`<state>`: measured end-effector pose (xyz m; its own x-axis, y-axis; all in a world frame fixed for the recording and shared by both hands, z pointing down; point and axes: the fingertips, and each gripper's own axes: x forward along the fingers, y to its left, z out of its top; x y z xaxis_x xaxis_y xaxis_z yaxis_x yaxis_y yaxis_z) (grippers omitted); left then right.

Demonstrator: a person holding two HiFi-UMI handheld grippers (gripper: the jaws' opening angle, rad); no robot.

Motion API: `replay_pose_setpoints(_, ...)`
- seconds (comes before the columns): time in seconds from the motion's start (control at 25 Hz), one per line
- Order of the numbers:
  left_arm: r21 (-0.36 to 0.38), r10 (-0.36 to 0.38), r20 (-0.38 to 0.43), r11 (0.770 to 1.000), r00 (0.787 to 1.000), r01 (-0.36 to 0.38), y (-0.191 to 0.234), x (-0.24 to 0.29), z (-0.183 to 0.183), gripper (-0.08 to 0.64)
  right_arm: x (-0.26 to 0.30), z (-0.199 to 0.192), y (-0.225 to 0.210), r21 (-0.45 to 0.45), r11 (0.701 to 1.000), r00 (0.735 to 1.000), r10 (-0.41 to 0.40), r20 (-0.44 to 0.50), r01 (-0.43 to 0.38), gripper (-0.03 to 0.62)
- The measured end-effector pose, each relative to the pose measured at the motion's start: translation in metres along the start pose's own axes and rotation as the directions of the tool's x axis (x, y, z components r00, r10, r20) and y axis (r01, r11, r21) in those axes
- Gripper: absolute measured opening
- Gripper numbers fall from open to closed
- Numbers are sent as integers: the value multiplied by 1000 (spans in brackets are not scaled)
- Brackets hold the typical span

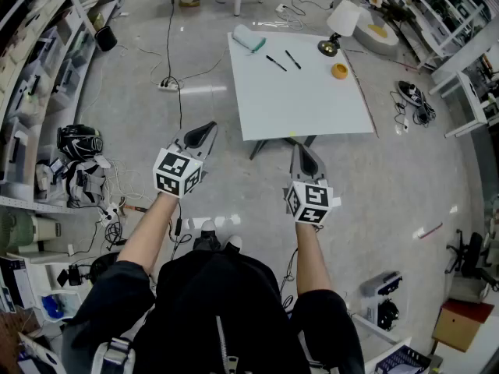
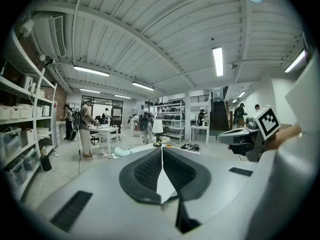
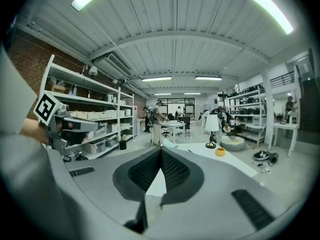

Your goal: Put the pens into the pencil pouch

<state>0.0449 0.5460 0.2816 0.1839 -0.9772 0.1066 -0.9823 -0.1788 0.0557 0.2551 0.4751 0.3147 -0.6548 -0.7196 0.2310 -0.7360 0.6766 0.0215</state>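
Lower centre: left gripper (image 1: 204, 133) and right gripper (image 1: 303, 156) over the floor, fingers of both fully closed, nothing held; upper centre: white worktop (image 1: 312, 107) well apart from both; two black pens (image 1: 275, 63) side by side near its far edge; pale pencil pouch (image 1: 248, 37) at its upper-left corner; desk lamp (image 1: 337, 28) upper right.

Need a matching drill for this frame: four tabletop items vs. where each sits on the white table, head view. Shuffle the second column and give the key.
Things:
1. pale green soft pencil pouch
2. two black pens
3. desk lamp with white shade
4. small round orange container

Places on the white table:
A. far right corner
B. right edge, just nearer than the lamp
C. far left corner
D. far part, between pouch and lamp

Pairs: 1-C, 2-D, 3-A, 4-B
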Motion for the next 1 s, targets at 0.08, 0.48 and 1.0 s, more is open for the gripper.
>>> replay_pose_setpoints(0.08,9,-4,6,1000,1000,4,-5,-1,3,28,-3,2,-3,22,1000,1000,-4,14,4,6)
replay_pose_setpoints(0.48,-7,35,35,999,999,-35,-9,-22,-1,33,-17,5,10,39,998,998,41,55,-43,121)
replay_pose_setpoints(1.0,-32,22,21,999,1000,-22,-24,-16,-3,218,-24,14,8,32,997,995,60,85,-63,216)
